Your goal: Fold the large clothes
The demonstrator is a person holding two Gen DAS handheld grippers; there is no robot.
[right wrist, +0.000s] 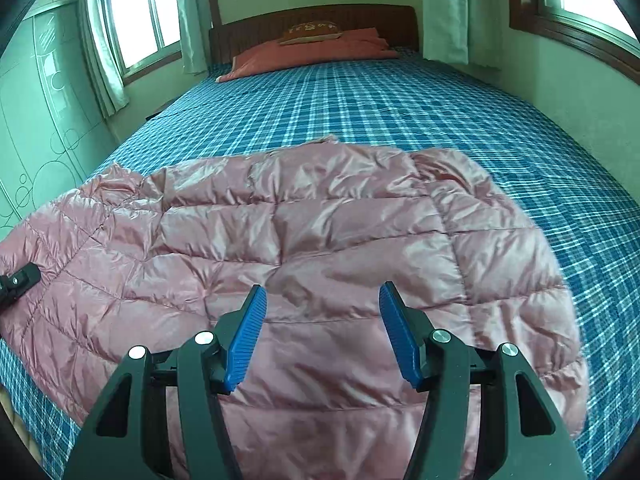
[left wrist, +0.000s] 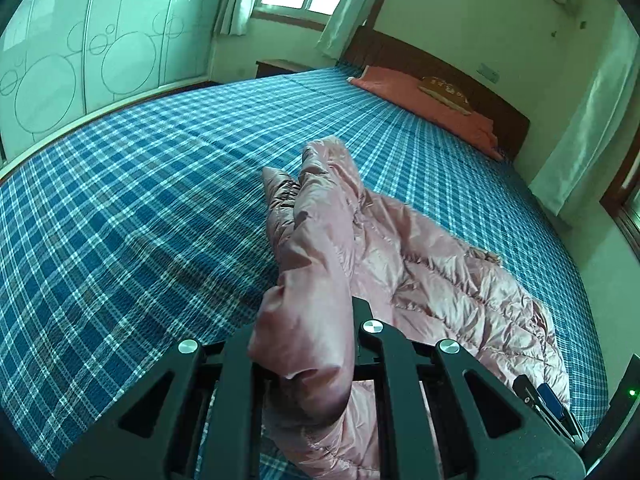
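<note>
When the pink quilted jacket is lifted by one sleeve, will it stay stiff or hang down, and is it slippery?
The pink jacket probably hangs floppy: the part clamped in the left claw droops and creases. Its shiny surface suggests that it may slide in a grip. The puffed quilting hints that it is light for its size, and may spring back after folding. The right claw is open above it.

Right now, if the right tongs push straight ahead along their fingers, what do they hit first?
Most likely the pink quilted down jacket. The open right tongs point at its middle panel, nothing between their blue pads and the fabric. The blue plaid bed sheet lies beyond it. How near the jacket is, I can't tell.
</note>
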